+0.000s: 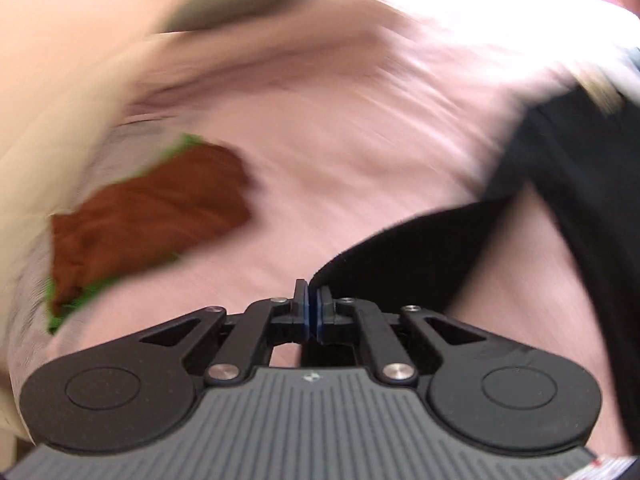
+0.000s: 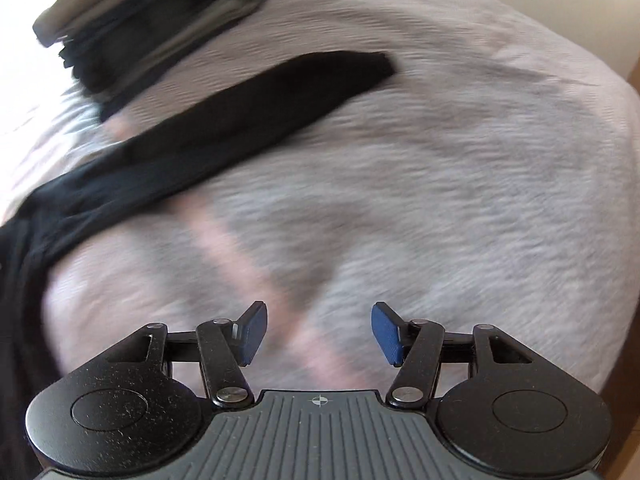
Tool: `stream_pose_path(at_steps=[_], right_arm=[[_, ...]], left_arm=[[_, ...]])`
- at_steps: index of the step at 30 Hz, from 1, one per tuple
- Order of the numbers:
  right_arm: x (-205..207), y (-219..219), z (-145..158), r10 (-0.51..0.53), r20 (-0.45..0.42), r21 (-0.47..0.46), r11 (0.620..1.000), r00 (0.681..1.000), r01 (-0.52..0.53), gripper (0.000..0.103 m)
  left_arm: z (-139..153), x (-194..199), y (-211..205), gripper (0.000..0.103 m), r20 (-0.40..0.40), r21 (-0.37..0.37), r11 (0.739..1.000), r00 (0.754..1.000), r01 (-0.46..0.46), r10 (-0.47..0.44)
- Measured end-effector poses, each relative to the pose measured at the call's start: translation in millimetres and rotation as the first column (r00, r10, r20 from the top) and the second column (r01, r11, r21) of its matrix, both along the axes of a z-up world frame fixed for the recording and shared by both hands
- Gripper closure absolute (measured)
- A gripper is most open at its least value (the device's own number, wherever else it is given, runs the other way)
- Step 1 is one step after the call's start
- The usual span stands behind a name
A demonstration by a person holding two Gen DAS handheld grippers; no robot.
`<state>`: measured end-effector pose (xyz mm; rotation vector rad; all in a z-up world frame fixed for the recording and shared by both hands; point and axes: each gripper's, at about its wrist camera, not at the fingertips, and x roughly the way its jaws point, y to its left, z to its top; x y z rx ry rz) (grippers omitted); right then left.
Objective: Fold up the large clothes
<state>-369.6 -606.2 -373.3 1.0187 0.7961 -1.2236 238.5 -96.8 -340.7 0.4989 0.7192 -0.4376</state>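
Pink bedsheet: left gripper pinches black garment edge at 1 o'clock for folding; right gripper gapes, empty.

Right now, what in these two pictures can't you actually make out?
- Left wrist view: whether the shut left gripper pinches the black cloth garment; its edge sits beside the pads.
- Same view: rust-brown folded cloth on green, smeared by motion.
- Right wrist view: stack of folded dark clothes, blurred.

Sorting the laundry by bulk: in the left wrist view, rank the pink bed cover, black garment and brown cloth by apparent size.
1. Pink bed cover
2. Black garment, though nearness inflates it
3. Brown cloth
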Motion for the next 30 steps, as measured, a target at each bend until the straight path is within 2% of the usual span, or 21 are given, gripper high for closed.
stream_pose_path(at_steps=[2,3,5,7,9,11,15,17,18,19,20,22,23,24,26,27,29,30], right_arm=[[13.9,11.5,3.8,0.022,0.031,-0.005,1.0,0.999,-0.022,0.048],[20.9,15.2,2.6,0.035,0.046,-0.006,0.999,0.998,-0.035,0.048],[31.7,22.9,-1.9,0.052,0.063,-0.003,0.999,0.997,-0.052,0.048],[40.9,28.3,-12.2,0.082,0.074,0.01,0.996,0.994,-0.083,0.048],[49.6,36.8,-18.7,0.128,0.074,0.025,0.991,0.989,-0.131,0.048],[54.3,44.0,-21.8,0.177,0.091,0.029,0.983,0.98,-0.18,0.048],[48.2,59.4,-14.1,0.268,0.148,0.024,0.961,0.952,-0.275,0.048],[39.6,65.8,-14.5,0.296,0.182,0.027,0.952,0.938,-0.305,0.048],[34.6,70.5,-15.6,0.3,0.199,0.033,0.949,0.933,-0.312,0.048],[30.7,74.6,-18.8,0.3,0.214,0.043,0.948,0.93,-0.315,0.048],[26.5,77.4,-23.0,0.294,0.224,0.056,0.948,0.929,-0.314,0.048],[20.2,84.3,-31.8,0.273,0.227,0.08,0.952,0.935,-0.297,0.048],[16.2,85.8,-35.3,0.262,0.235,0.091,0.953,0.936,-0.29,0.048],[11.6,87.8,-37.6,0.254,0.251,0.094,0.954,0.934,-0.285,0.048],[4.9,88.7,-38.4,0.252,0.282,0.087,0.954,0.926,-0.286,0.048],[2.9,87.9,-38.3,0.254,0.293,0.091,0.952,0.922,-0.291,0.048],[-0.4,85.6,-36.3,0.271,0.306,0.092,0.946,0.913,-0.311,0.048],[-2.0,84.9,-35.3,0.284,0.305,0.09,0.942,0.909,-0.324,0.048]], left_arm=[[4.6,52.3,9.6,0.101,0.005,-0.042,0.994,0.995,-0.097,0.097],[1.4,78.8,13.4,0.1,-0.022,-0.055,0.988,0.99,-0.142,0.141],[-16.0,121.8,17.0,0.099,-0.123,-0.06,0.978,0.974,-0.198,0.19],[-40.5,151.0,11.4,0.097,-0.184,-0.013,0.969,0.953,-0.246,0.239],[-59.9,164.5,5.7,0.085,-0.216,0.037,0.956,0.931,-0.292,0.293],[-66.0,162.9,6.9,0.083,-0.213,0.042,0.942,0.918,-0.334,0.335],[-54.2,125.7,36.2,0.08,-0.247,-0.086,0.916,0.899,-0.393,0.362],[-46.0,88.3,44.9,0.08,-0.309,-0.129,0.925,0.901,-0.358,0.305],[-43.1,61.4,44.5,0.08,-0.365,-0.154,0.94,0.902,-0.304,0.232],[-43.0,32.6,41.8,0.08,-0.424,-0.18,0.951,0.892,-0.253,0.157],[-44.8,2.1,38.6,0.078,-0.491,-0.215,0.955,0.868,-0.206,0.077],[-54.0,-62.1,28.0,0.077,-0.625,-0.289,0.947,0.777,-0.139,-0.077],[-60.2,-89.0,23.0,0.077,-0.673,-0.317,0.939,0.729,-0.134,-0.124],[-68.3,-117.7,16.5,0.076,-0.722,-0.344,0.93,0.67,-0.13,-0.173],[-84.6,-157.7,5.1,0.072,-0.778,-0.355,0.926,0.59,-0.129,-0.216],[-91.8,-173.8,-1.5,0.071,-0.786,-0.346,0.932,0.576,-0.108,-0.225],[-103.8,-189.5,-8.6,0.071,-0.791,-0.335,0.934,0.576,-0.123,-0.207],[-106.3,-195.4,-10.7,0.075,-0.786,-0.337,0.93,0.586,-0.143,-0.195]])
